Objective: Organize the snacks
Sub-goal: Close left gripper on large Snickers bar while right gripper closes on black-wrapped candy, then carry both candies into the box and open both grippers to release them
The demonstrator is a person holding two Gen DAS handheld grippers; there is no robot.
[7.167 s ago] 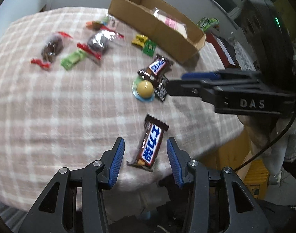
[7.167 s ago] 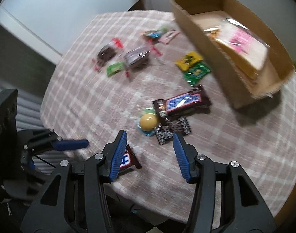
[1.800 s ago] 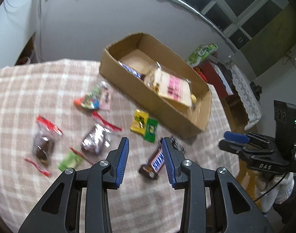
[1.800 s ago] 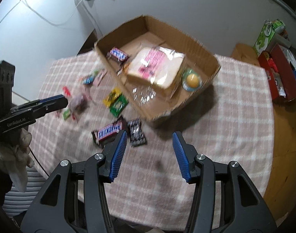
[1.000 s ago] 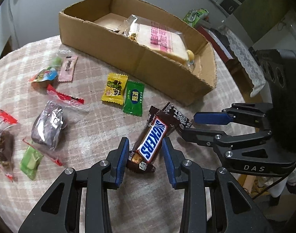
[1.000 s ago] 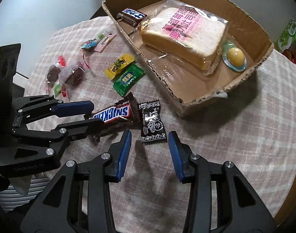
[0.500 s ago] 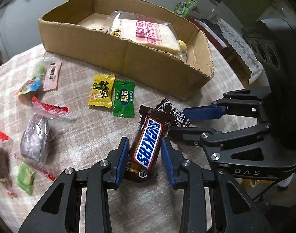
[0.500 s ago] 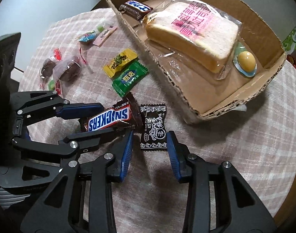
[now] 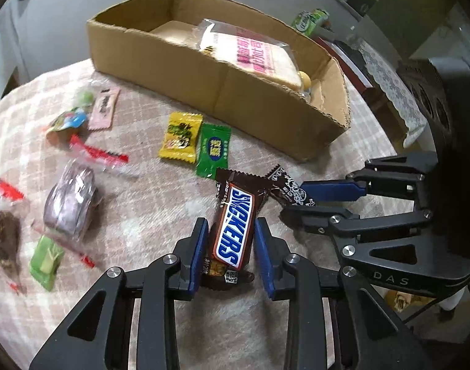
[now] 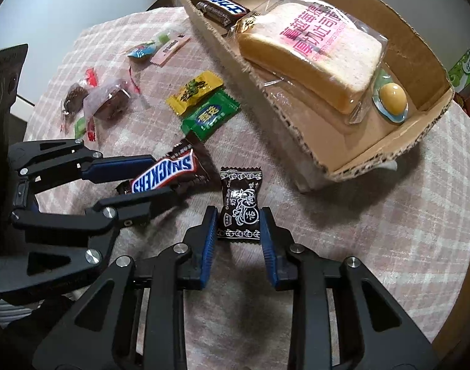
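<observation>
A Snickers bar (image 9: 235, 222) lies on the checked tablecloth between the blue pads of my left gripper (image 9: 231, 237); the jaws straddle it, close to its sides but still open. It also shows in the right wrist view (image 10: 164, 174). My right gripper (image 10: 238, 225) is open around a black plum candy (image 10: 240, 206), pads beside its edges. The cardboard box (image 10: 389, 151) behind holds a bread pack (image 10: 308, 49), another Snickers bar (image 10: 224, 7) and an egg-shaped sweet (image 10: 390, 97).
Yellow candy (image 9: 181, 137) and green candy (image 9: 213, 151) lie in front of the box (image 9: 204, 71). Further left are a purple wrapped cake (image 9: 70, 199), a brown snack (image 9: 3, 237), a small green sweet (image 9: 45, 259) and pink and blue packets (image 9: 104, 108).
Both grippers have come down and forward from above the table. The left now straddles the Snickers bar, the right straddles the black candy, and both jaw gaps have narrowed.
</observation>
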